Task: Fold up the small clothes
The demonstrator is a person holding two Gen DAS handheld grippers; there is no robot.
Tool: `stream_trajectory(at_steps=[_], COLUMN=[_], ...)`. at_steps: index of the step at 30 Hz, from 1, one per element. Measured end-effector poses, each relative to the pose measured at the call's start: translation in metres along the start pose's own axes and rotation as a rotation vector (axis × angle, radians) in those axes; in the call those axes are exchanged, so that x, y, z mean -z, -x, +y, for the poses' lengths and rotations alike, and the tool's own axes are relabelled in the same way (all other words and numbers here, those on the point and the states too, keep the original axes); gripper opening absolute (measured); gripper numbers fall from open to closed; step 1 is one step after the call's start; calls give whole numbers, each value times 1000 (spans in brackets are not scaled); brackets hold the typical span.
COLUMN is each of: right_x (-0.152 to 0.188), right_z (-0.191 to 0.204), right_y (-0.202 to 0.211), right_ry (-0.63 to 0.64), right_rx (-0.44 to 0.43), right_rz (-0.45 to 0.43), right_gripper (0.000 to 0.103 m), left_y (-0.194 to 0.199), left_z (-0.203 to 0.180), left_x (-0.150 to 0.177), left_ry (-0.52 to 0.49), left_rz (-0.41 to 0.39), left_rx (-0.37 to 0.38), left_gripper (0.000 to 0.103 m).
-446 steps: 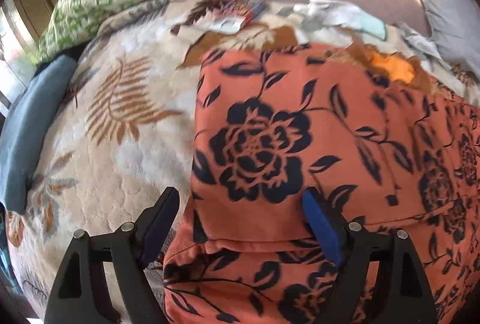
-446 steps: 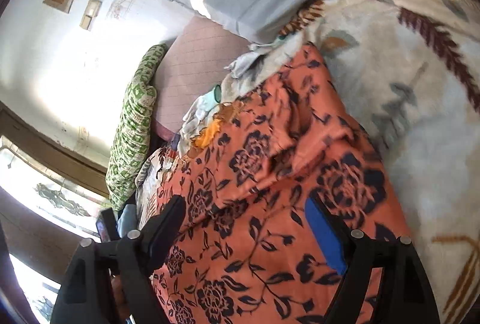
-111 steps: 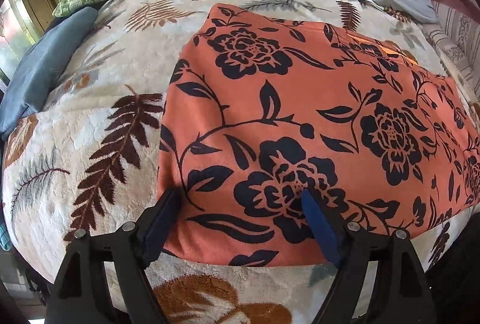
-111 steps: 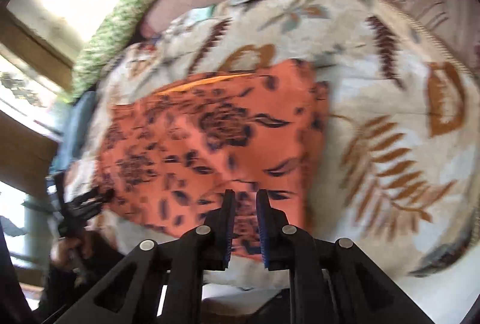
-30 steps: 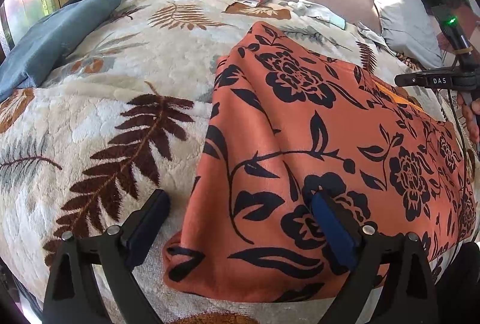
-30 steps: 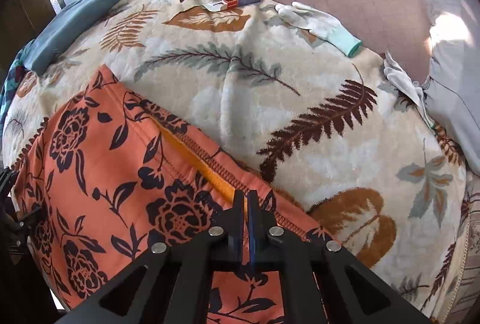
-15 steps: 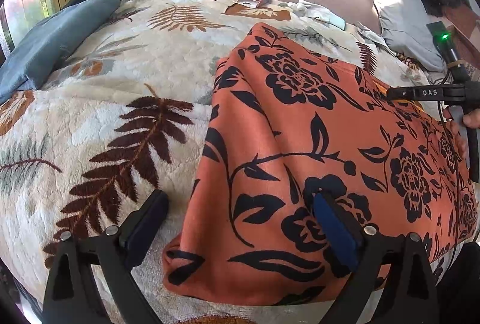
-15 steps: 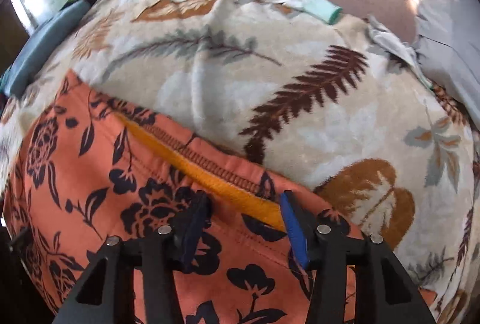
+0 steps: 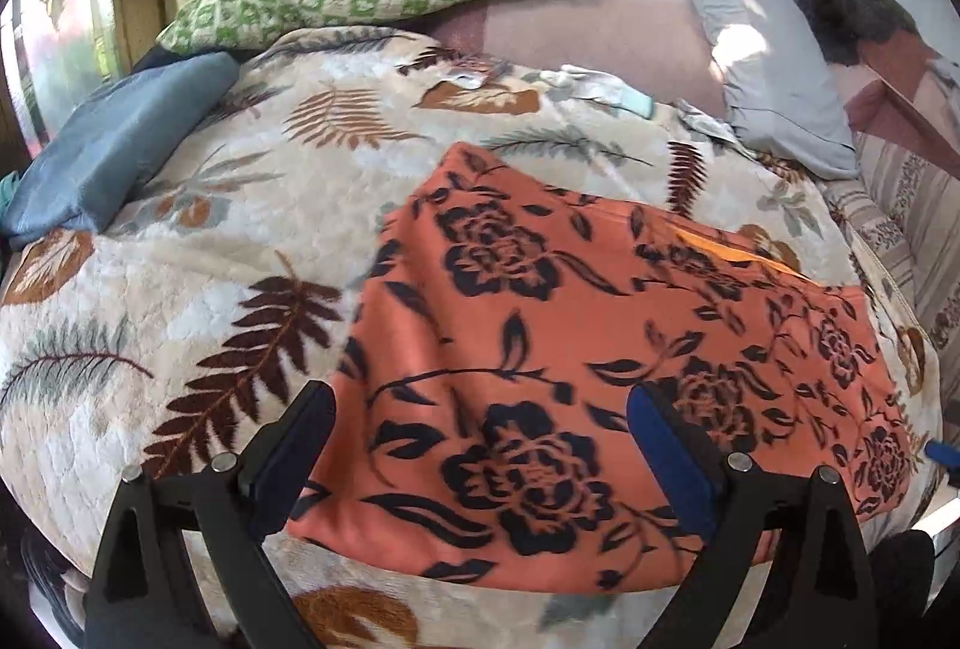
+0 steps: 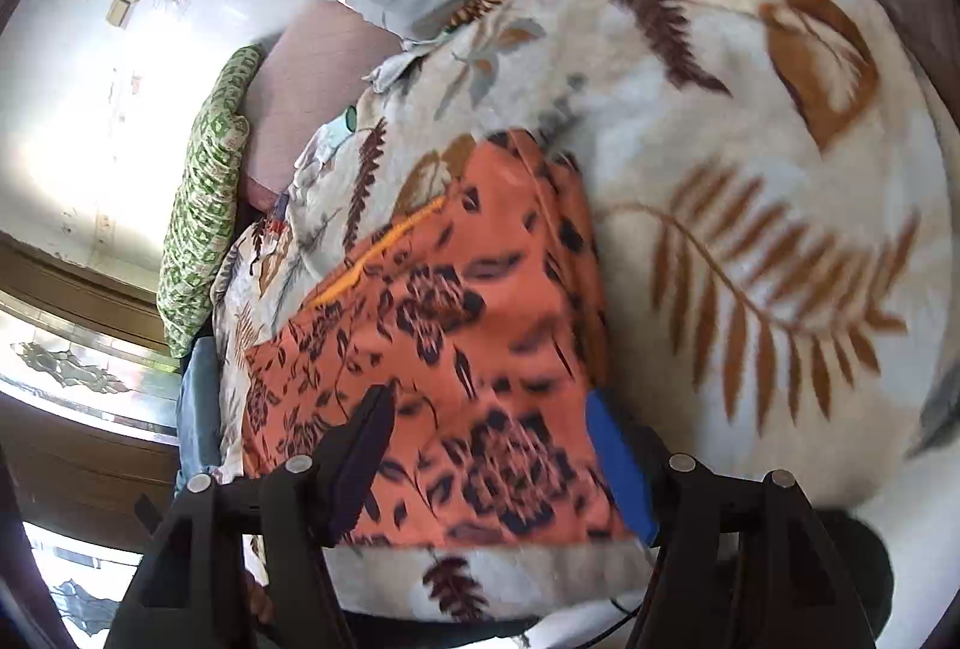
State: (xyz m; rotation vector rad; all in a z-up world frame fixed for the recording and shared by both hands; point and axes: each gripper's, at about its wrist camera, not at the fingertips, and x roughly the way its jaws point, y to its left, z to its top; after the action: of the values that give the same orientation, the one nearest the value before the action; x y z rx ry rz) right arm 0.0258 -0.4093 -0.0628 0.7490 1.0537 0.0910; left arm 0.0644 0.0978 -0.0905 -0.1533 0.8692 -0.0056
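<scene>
— Orange floral garment (image 9: pixel 600 325) lies folded flat on our bed's leaf-print blanket (image 9: pixel 180 289); its near edge is hidden behind our left tongs (image 9: pixel 480 451), which hang released above it, gripping nothing.

— From the right wrist we see it blurred (image 10: pixel 456 349). Our right tongs (image 10: pixel 486 457) have just been opening and stand released over its corner. Only the left view shows the blue cushion (image 9: pixel 114 138) whole.
</scene>
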Motion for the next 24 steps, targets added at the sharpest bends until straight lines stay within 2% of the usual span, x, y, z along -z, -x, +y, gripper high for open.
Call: stream_trajectory(at_steps=[2,4,8,12,16,24], right_x=[29,49,58,58,54,42], right_z=[-19,-33,-48,-51,-53,-58], right_y=[0,-13,-44,-62,-65,-61], right_ry=[-61,-142,-246,-313,-323,-348], right_rx=[-54,-115,-156,-175,-174,-183], right_rz=[31,73,89,86,71,23], right_gripper=[70,70,70,70,70,70], left_y=[4,6,10,17,19,15], left_z=[-27,-53,-85,-86,-84,-81], left_x=[-1,0,5,8,8,10], left_ry=[-52,-96,-133,-101,-97,-102], left_rz=[3,10,31,46,51,66], left_rx=[27,21,-31,-62,-77,-68], left_gripper=[98,97,97,97,98,98])
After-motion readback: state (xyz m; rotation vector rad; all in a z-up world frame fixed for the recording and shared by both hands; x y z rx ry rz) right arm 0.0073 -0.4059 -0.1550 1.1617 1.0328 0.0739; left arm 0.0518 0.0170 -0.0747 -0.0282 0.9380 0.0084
